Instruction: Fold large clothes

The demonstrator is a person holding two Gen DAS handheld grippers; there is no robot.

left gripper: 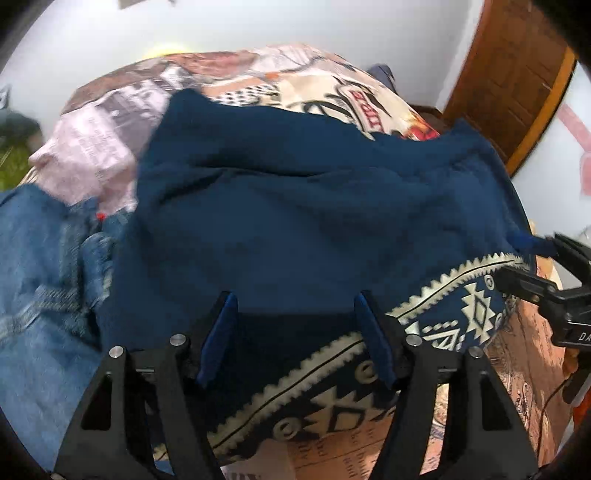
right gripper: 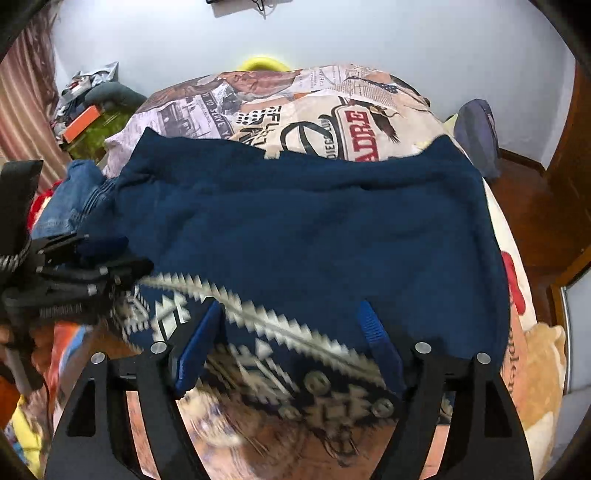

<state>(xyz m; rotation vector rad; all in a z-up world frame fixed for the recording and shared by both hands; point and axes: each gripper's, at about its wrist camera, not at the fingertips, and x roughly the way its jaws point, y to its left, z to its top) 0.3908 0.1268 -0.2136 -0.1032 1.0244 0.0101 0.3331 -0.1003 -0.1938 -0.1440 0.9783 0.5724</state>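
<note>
Filling mid-frame, the navy patterned sweater (left gripper: 314, 221) lies on the printed bedspread (right gripper: 332, 110); left gripper (left gripper: 295, 306) and right gripper (right gripper: 291, 314) both gape wide.

Plain pale wall (right gripper: 332, 33) at twelve o'clock, behind a bed under a newspaper-print cover (right gripper: 314, 107). Brown wooden door (left gripper: 513, 70) at two o'clock; striped curtain (right gripper: 26, 107) at ten.

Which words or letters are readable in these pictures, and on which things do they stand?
"ADRE", upside down in a red badge, on the printed bedcover.
"DA", cut off at the picture's edge, on the right gripper body.
Newsprint patches on the bedcover: too small to read.
Navy patterned garment: no text, only geometric shapes.
</note>
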